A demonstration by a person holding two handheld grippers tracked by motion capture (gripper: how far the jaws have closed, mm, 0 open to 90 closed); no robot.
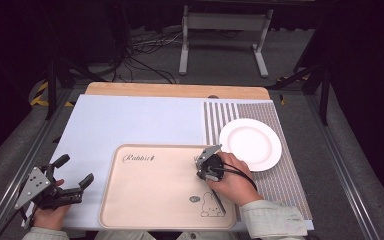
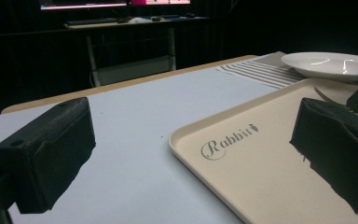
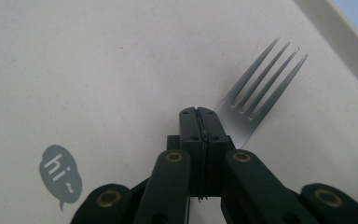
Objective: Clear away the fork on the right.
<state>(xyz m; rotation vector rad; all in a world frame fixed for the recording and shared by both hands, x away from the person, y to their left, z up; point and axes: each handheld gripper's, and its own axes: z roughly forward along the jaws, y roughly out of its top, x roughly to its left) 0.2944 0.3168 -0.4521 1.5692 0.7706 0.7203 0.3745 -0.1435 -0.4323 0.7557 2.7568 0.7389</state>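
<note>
A metal fork [image 3: 261,88] lies on the beige tray [image 1: 150,195], tines pointing away from me. Its neck runs beneath my right gripper [image 3: 198,111], whose jaws are pressed together with nothing between them. Whether the tips touch the fork I cannot tell. From above, the right gripper [image 1: 207,167] sits over the tray's right part, and the fork's handle [image 1: 219,202] trails back past the hand. My left gripper [image 1: 75,172] rests open on the pale blue mat [image 1: 130,125], left of the tray. Its black pads [image 2: 46,154] stand wide apart with nothing between them.
A white plate [image 1: 250,144] sits on a striped placemat [image 1: 280,185] to the right of the tray. The tray carries a "Rabbit" print [image 2: 228,142] and a rabbit drawing [image 1: 211,206]. A desk frame [image 1: 225,30] stands on the floor beyond the table.
</note>
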